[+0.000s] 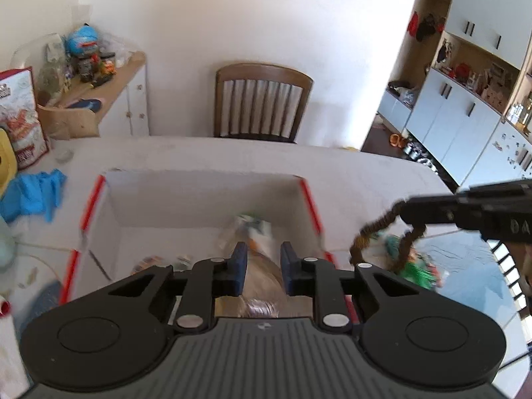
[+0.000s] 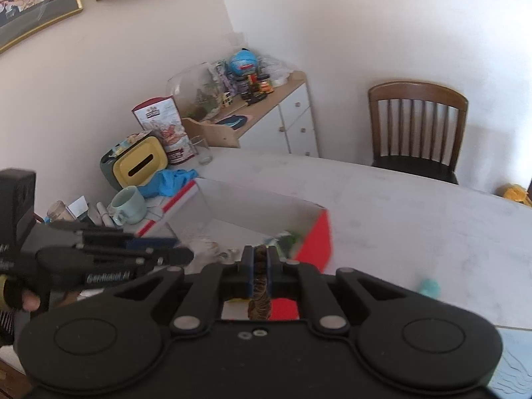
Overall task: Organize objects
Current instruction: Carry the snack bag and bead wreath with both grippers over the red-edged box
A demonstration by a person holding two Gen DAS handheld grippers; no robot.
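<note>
Colour notes, both views. Box (image 2: 316, 242): white inside, red outer wall, red strips on the rim edges. Counter (image 2: 399, 199): pale, whitish. Left tongs (image 1: 263, 266): black frame, dark blue pads (image 1: 240, 259). Right tongs (image 2: 261, 262): black frame, blue pads, with a brown-and-black striped fuzzy cord (image 2: 260, 302) between them. Cloth (image 2: 173, 179): bright blue. Mug (image 2: 128, 204): pale green. Tissue holder (image 2: 139, 163): yellow face, grey-green body. Chair (image 2: 417, 126): dark brown wood, vertical slats. Cabinet (image 2: 296, 123): white fronts, light wood top.
</note>
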